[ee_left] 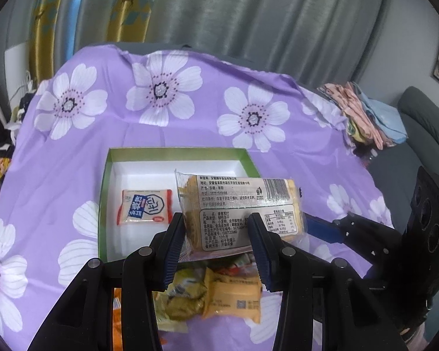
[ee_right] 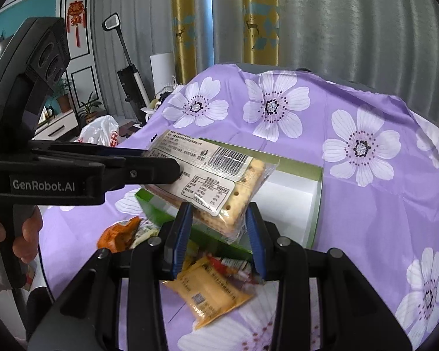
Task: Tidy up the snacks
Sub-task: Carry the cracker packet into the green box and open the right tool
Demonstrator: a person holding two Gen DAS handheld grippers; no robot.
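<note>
Spanning both clamped hand-held grippers, cracker packet lies crosswise above box.

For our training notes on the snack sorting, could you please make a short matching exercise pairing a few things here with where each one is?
Things:
1. cracker pack
2. small white packet
3. yellow packet
4. folded cloths

Places:
a. lying inside the green box
b. stacked at the far edge of the table
c. held in the air by both tongs
d. lying on the purple cloth in front of the box

Pairs: 1-c, 2-a, 3-d, 4-b
</note>
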